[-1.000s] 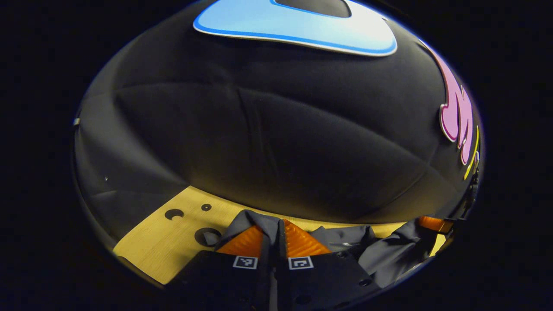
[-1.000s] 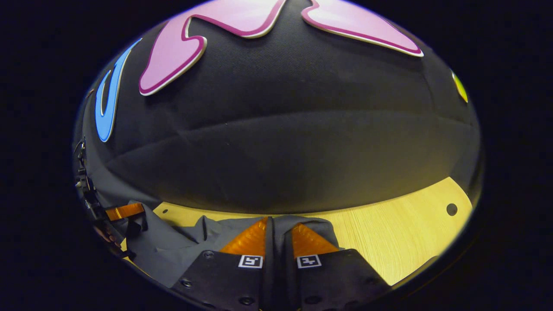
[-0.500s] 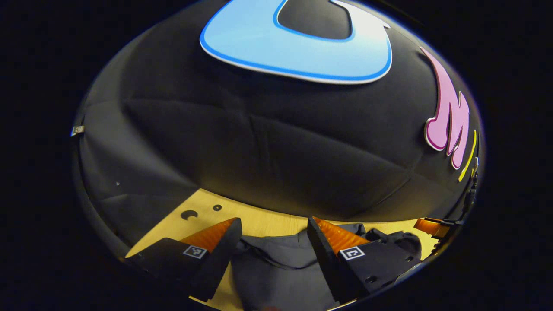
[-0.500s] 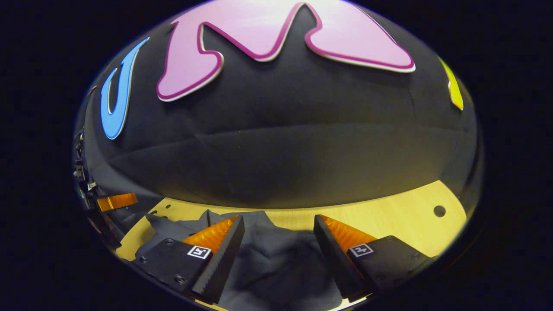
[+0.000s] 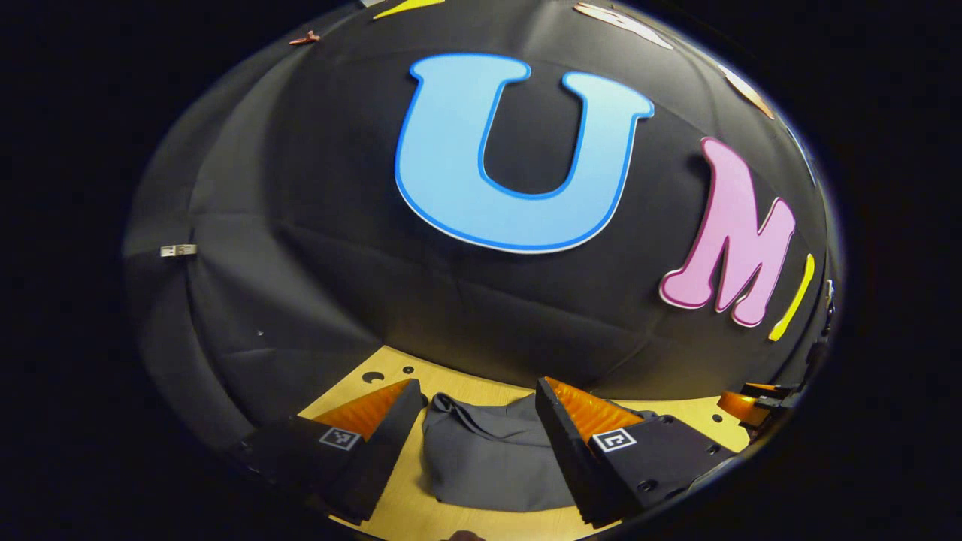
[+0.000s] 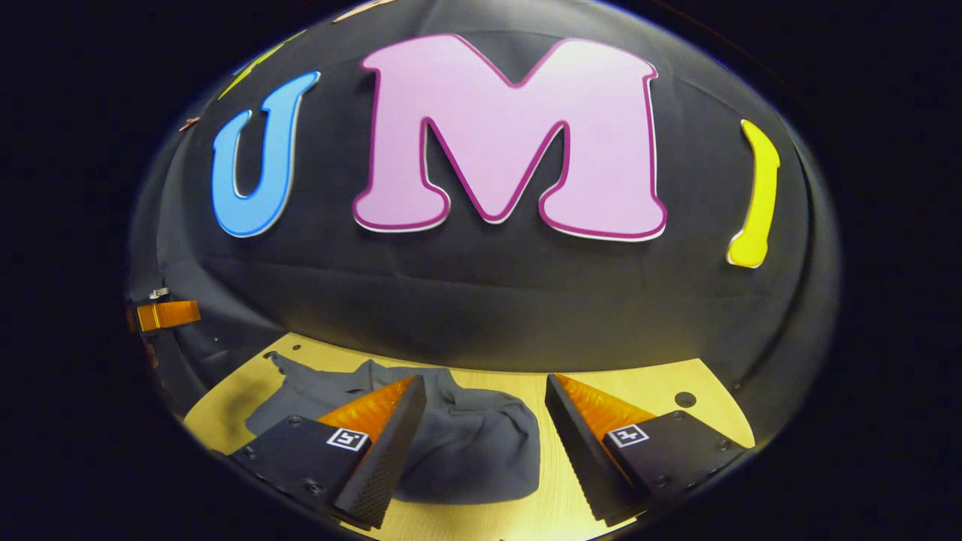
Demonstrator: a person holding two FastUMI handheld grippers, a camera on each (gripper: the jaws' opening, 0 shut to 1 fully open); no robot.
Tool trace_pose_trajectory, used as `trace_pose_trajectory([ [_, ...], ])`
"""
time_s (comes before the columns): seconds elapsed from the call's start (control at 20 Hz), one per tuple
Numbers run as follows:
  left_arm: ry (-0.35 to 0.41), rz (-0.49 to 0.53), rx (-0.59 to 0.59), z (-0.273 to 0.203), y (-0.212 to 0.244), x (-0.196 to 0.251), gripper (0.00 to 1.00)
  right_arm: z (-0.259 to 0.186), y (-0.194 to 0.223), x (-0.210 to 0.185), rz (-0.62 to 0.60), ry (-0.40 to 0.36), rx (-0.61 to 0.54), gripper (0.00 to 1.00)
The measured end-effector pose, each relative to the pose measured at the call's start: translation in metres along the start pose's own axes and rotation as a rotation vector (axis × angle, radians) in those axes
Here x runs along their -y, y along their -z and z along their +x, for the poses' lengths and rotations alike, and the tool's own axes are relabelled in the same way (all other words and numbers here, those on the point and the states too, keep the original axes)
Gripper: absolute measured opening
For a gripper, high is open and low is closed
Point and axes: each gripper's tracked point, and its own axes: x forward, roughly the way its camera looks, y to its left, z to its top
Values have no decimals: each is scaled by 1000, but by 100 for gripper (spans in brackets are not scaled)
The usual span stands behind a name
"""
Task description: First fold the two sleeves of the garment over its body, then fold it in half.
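Lying bunched on the surface [image 6: 676, 417], the garment [image 5: 488, 458] risked unfolding. Left gripper [image 5: 473, 406] and right gripper [image 6: 485, 398] stood wide — gripping nothing.

Garment [image 5: 488, 458] is plain dark grey, no print, same in the right gripper view [image 6: 458, 443]. Tabletop [image 5: 451, 518] is pale yellow wood grain with a few small dark round holes, also [image 6: 661, 394]. Both gripper bodies are black, each carrying small black-and-white square marker tags [image 5: 615, 440] [image 6: 347, 439]. Booth wall [image 6: 488, 300] is black cloth.
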Motion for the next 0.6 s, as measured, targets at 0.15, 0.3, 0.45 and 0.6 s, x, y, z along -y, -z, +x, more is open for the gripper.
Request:
trace_pose_trajectory([
  [0.15, -16, -54, 22, -46, -3, -2, 96, -47, -1, -8, -2, 1, 9, 99],
  [0.3, -20, -47, 38, -88, 1, -7, 96, -88, 9, -18, -4, -6, 2, 99],
  [0.45, -2, -23, 42, -126, 12, -17, 96, -123, 19, -20, 10, -4, -15, 99],
  [0.6, 29, 32, 41, -162, 24, -13, 96, -147, 30, -21, 38, 0, -35, 99],
])
